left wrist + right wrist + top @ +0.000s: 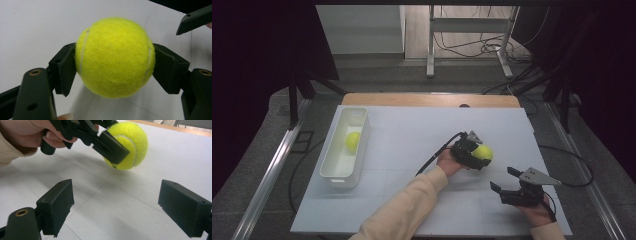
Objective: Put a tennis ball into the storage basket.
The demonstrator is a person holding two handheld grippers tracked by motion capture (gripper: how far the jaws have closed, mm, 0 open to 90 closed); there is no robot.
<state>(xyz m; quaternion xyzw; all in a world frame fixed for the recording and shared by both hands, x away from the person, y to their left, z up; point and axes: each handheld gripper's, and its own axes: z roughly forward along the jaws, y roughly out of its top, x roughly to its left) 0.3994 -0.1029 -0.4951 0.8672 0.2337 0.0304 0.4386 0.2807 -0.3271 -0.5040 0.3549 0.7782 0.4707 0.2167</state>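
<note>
Currently: white bin [333, 172] at the left of the table [412, 130] has one yellow ball [352, 140] in it. My left tool [477, 155] is clamped on a second tennis ball [115, 57], lifted just off the table near its middle. Ball markings too blurred to read. Right tool [115, 205] sits nearby, jaws apart, nothing between them.

The left gripper [477, 152], held in a cream-sleeved left hand [447, 162], reaches across the table with its jaws clamped on a load. The right gripper [507, 180] rests nearer the person, jaws spread wide.
</note>
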